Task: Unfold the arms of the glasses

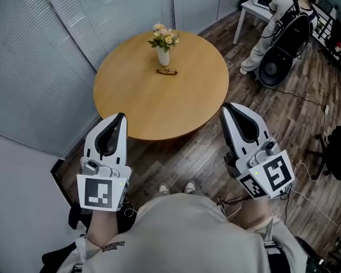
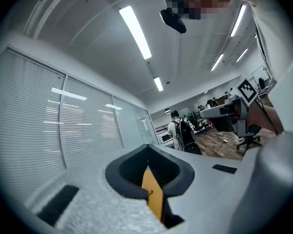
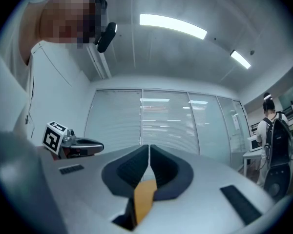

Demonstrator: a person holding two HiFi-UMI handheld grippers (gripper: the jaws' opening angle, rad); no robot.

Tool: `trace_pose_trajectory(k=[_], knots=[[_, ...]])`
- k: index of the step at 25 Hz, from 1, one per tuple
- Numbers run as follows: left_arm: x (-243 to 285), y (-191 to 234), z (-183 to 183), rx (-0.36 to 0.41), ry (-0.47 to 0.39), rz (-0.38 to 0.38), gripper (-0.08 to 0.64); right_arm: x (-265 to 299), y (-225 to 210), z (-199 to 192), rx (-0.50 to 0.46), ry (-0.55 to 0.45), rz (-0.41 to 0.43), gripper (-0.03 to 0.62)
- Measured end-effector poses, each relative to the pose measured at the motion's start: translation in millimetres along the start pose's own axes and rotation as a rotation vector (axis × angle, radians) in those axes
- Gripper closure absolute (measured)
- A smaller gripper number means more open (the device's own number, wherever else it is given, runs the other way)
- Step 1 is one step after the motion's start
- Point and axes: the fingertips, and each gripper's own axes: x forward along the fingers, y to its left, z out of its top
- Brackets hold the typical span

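We had both grippers up in front of us, short of the table and over the wood floor, so nothing was being touched. The left gripper had its jaws pressed together with nothing between them. You could see the dark pads meeting in its own view, with only a sliver of tabletop showing below. It was the same with the right gripper: jaws closed tip to tip, nothing pinched, and angled slightly up.

The glasses were lying on the far half of the round table, just in front of a white vase of flowers and well apart from both grippers. They were too small for us to tell how the arms sat.

Off in the back right, a person with a backpack stood by a white desk.
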Motion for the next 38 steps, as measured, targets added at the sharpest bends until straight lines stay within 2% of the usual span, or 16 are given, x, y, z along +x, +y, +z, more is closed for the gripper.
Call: trace_pose_trajectory(k=[6, 10, 17, 23, 29, 38], knots=[[21, -21, -14, -0.013, 0.032, -0.018, 0.538, -14, -23, -3, -0.006, -0.008, 0.000, 0.558], [25, -37, -20, -0.023, 0.081, -0.016, 0.538, -22, -36, -7, -0.012, 0.010, -0.004, 0.558], [41, -41, -23, -0.034, 0.061, -0.014, 0.538, -18, -46, -33, -0.018, 0.078, 0.004, 0.558], [60, -21, -45, -0.003, 0.076, -0.026, 0.538, 9, -55, -55, -0.007, 0.090, -0.007, 0.558], [99, 3, -63, -0.056, 0.082, -0.072, 0.538, 48, -69, -69, -0.035, 0.131, -0.037, 0.558], [168, 55, -96, -0.073, 0.104, -0.120, 0.538, 128, -101, -94, -0.040, 0.184, -0.078, 0.558]])
